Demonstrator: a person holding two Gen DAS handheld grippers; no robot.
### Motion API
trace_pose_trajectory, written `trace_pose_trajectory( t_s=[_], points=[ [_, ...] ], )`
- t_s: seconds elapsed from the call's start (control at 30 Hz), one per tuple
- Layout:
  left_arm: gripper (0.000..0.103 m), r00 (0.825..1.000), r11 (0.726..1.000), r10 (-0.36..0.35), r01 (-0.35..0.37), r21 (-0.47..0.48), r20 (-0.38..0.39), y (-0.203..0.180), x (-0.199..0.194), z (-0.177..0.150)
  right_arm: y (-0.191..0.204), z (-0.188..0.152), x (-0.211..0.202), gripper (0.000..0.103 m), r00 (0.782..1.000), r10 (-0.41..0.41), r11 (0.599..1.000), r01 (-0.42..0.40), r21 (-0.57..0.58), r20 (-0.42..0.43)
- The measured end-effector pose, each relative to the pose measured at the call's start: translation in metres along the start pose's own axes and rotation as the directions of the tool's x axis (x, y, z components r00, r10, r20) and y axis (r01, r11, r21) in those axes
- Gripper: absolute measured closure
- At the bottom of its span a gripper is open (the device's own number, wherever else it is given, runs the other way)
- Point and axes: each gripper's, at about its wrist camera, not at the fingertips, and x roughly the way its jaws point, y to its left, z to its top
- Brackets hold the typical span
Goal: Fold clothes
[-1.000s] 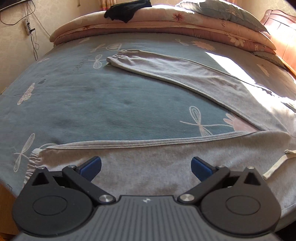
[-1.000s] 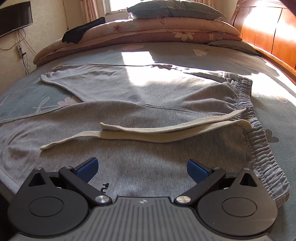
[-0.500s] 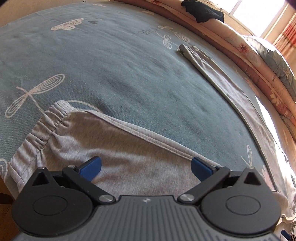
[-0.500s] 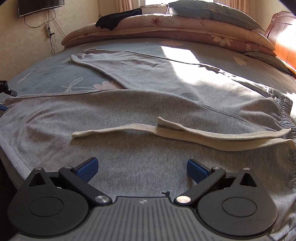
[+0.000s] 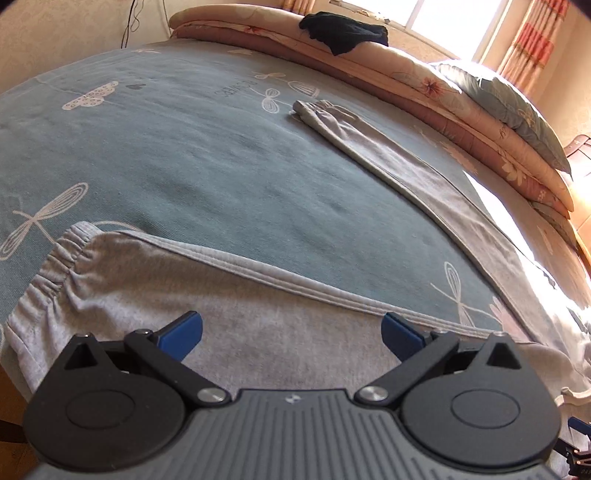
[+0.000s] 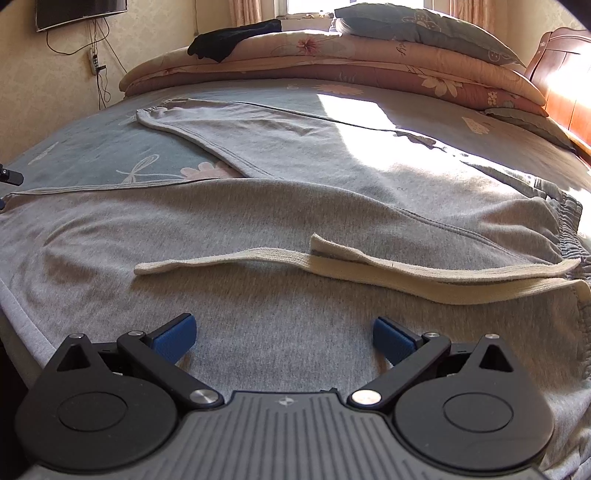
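Note:
Grey sweatpants (image 6: 295,206) lie spread flat on the bed with the legs apart. In the left wrist view the near leg (image 5: 229,295) ends in an elastic cuff (image 5: 48,273) at the left, and the far leg (image 5: 399,166) runs diagonally up the bed. My left gripper (image 5: 291,334) is open, low over the near leg close to the cuff. My right gripper (image 6: 284,338) is open, low over the upper part of the pants. A cream drawstring (image 6: 332,264) lies across the fabric ahead of it. The elastic waistband (image 6: 570,236) is at the right.
The bed has a teal dragonfly-print sheet (image 5: 184,155). Folded floral quilts (image 6: 332,55), a pillow (image 6: 417,22) and a black garment (image 6: 229,40) lie at the far side. A wooden headboard (image 6: 561,74) stands at the right. The near bed edge (image 6: 22,332) drops off at the left.
My left gripper has swung its view left to the near leg's cuff, then tilted up. My right gripper has shifted left along the pants, away from the waistband. Both stay open.

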Motion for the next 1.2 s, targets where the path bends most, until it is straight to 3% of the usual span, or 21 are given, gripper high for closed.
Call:
trace_pose_trajectory(
  t_s=[0.1, 0.27, 0.5, 0.6, 0.7, 0.87, 1.07, 1.2],
  points=[
    [0.001, 0.999, 1.000, -0.002, 0.002, 0.015, -0.033, -0.013, 0.007, -0.015, -0.003, 0.000, -0.003, 0.000, 1.000, 0.011, 1.000, -0.011, 0.023, 0.000],
    [0.001, 0.995, 0.998, 0.062, -0.062, 0.002, -0.078, -0.014, 0.011, -0.030, -0.014, 0.002, -0.013, 0.000, 0.999, 0.037, 0.996, -0.038, 0.084, 0.015],
    [0.001, 0.988, 0.993, 0.115, -0.116, -0.006, -0.102, -0.023, -0.007, -0.032, -0.024, 0.003, -0.032, 0.000, 0.998, 0.012, 0.995, -0.018, 0.103, 0.063],
    [0.001, 0.994, 0.995, 0.084, -0.080, 0.052, -0.065, -0.051, -0.023, -0.028, -0.027, 0.004, -0.037, 0.000, 0.997, 0.006, 0.993, -0.016, 0.120, 0.081],
    [0.001, 0.997, 0.991, 0.008, 0.001, 0.135, -0.070, -0.090, -0.031, -0.029, -0.030, 0.005, -0.037, 0.000, 0.997, 0.016, 0.990, -0.026, 0.136, 0.076],
    [0.001, 0.978, 0.942, -0.123, 0.168, 0.291, -0.166, -0.164, -0.021, -0.048, -0.031, 0.004, -0.032, 0.000, 0.999, 0.007, 0.990, -0.013, 0.141, 0.044],
    [0.001, 0.967, 0.875, -0.090, 0.190, 0.445, -0.237, -0.210, 0.009, -0.078, -0.037, 0.001, -0.031, 0.000, 1.000, -0.007, 0.988, 0.004, 0.155, 0.018],
    [0.001, 0.966, 0.870, -0.062, 0.177, 0.461, -0.252, -0.209, 0.021, -0.088, -0.040, 0.002, -0.034, 0.000, 1.000, 0.000, 0.986, -0.004, 0.168, 0.022]
  ],
)
